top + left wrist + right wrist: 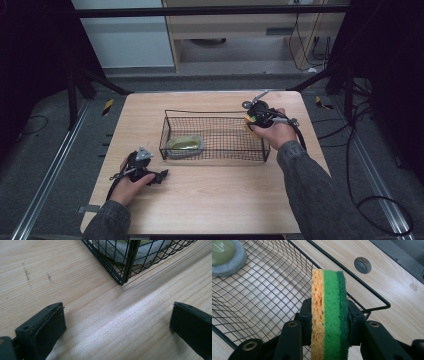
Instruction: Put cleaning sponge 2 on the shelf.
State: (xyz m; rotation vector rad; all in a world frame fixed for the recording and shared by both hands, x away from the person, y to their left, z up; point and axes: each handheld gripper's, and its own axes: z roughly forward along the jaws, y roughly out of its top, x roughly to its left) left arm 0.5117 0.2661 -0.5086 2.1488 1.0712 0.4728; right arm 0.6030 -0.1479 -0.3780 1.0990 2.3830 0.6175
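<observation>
The right claw (329,322) is clenched on a sponge (329,312), pinching it on edge so the yellow layer, the light green one and the dark green scouring face stand upright between the black jaws. Just beyond and below it lies the wire basket (262,290), and the sponge sits over the basket's near corner, above the rim and not yet down on the mesh floor. Farther into the basket, well apart from the claw, a grey dish with something yellowish in it (185,145) rests at the far end. Past the rim on the other side, a round grey plug (362,265) is set in the worktop (392,290).

I judge this to be the placing step: the sponge is being carried into the basket. The next move calls for lowering it clear of the rim wire onto open mesh, then letting go.

The left claw (117,322) rests released on the worktop, jaws wide apart with nothing between them, just short of the basket's corner.
</observation>
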